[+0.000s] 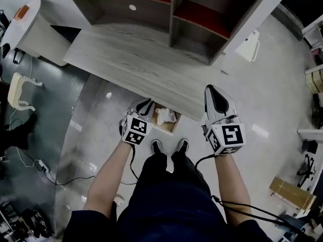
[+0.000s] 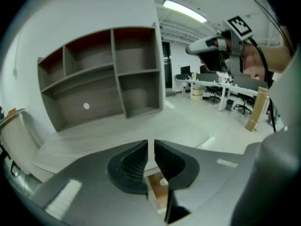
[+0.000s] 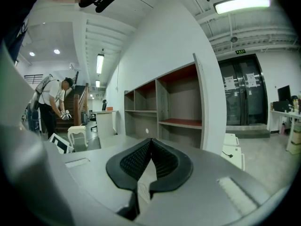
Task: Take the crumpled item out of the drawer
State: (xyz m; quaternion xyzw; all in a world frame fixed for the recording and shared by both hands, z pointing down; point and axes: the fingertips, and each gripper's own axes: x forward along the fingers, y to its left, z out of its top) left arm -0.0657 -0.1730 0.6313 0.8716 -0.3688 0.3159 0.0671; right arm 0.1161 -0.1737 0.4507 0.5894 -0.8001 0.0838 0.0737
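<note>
Drawer (image 1: 174,126) stands pulled out from under the counter (image 1: 131,59) front edge, exposing the crumpled white item (image 1: 165,116) inside.

Left gripper (image 1: 143,104) hangs just beside the drawer's left rim, probably staged for the reach. Its jaws are all but together, only a thin slit between them, holding nothing. The item lies near, at about 4 o'clock from them and lower.

Right gripper (image 1: 213,91) sits over the counter edge, jaws closed and empty. The item is at 8 o'clock, well apart.
</note>
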